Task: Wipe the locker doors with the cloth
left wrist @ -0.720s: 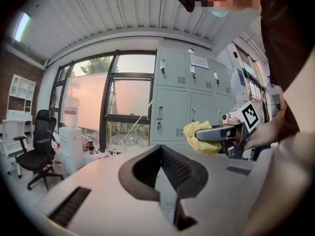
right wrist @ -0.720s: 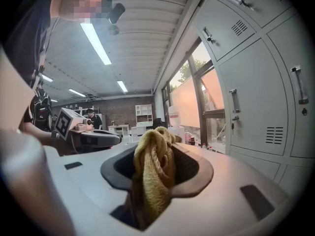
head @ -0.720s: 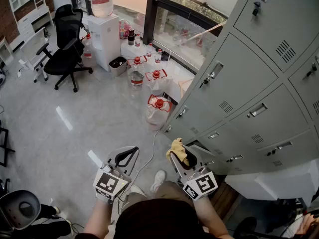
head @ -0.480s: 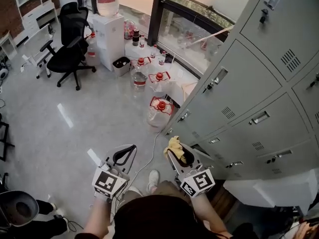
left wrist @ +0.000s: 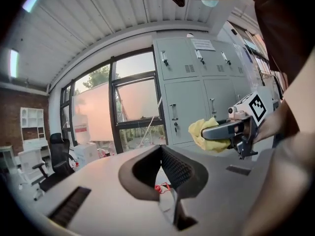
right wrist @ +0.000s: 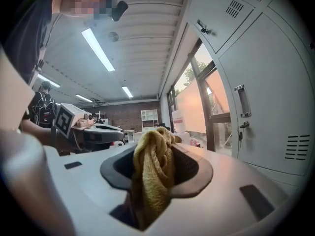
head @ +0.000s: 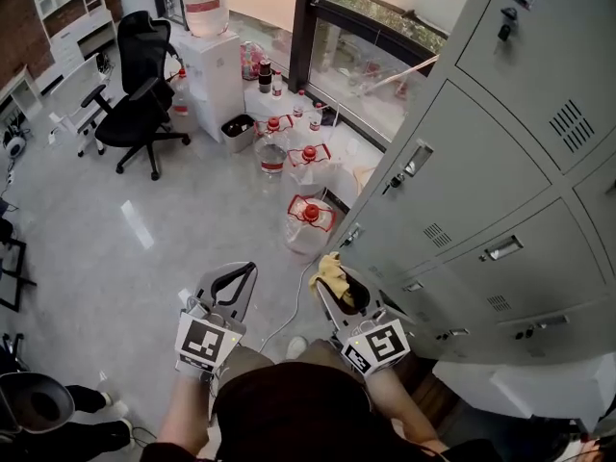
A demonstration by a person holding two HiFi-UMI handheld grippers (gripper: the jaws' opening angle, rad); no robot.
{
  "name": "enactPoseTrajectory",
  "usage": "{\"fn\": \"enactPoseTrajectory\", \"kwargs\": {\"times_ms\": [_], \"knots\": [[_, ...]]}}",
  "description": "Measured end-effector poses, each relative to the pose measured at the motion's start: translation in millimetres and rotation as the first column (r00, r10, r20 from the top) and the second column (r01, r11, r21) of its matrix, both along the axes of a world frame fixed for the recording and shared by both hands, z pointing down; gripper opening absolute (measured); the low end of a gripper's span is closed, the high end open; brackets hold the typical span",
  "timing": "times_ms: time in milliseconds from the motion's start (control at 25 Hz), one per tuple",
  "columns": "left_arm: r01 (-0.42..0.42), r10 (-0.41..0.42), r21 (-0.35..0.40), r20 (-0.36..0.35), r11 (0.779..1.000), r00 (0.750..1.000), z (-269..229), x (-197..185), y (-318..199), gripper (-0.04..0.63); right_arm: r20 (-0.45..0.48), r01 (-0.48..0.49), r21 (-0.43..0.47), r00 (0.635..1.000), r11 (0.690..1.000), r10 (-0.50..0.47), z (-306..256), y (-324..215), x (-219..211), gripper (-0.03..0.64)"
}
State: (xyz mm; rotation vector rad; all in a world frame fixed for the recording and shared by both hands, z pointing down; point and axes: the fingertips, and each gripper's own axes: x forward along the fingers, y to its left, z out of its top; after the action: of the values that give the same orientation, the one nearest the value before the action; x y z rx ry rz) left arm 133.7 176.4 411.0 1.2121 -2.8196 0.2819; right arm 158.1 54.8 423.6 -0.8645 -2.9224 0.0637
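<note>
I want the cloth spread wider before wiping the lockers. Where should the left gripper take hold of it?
Grip the loose yellow bunch of the cloth that pokes out past the tips of the right gripper, which is shut on it. Open the left gripper and probably come in from its own side: that bunch hangs free there, while the rest is pinched between the pads.

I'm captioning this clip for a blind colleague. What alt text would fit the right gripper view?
The right gripper is shut on a bunched yellow cloth, with grey locker doors rising on the picture's right. The left gripper shows at the left; windows and a brick wall lie beyond.
</note>
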Motion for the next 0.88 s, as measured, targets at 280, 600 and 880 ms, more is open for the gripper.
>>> {"fn": "enactPoseTrajectory", "kwargs": {"times_ms": [280, 600, 880], "knots": [[0.013, -0.007, -0.107, 0.054, 0.994, 0.999, 2.9, -39.4, -37.8, 0.009, 0.015, 0.012, 0.013, 1.0, 1.0, -0.012, 3.4, -28.5, -32.4, 0.163], [-0.024, 0.027, -0.138, 0.02, 0.99, 0.999, 19.2, -122.8, -42.1, 0.009, 0.004, -0.059, 0.034, 0.998, 0.998, 0.059, 12.1, -32.0, -99.3, 0.163], [-0.188, 0.191, -0.132, 0.008, 0.973, 0.982, 29.4, -223.9, -29.3, 0.009, -0.029, -0.215, 0.061, 0.976, 0.975, 0.217, 20.8, -11.0, -185.4, 0.164]]}}
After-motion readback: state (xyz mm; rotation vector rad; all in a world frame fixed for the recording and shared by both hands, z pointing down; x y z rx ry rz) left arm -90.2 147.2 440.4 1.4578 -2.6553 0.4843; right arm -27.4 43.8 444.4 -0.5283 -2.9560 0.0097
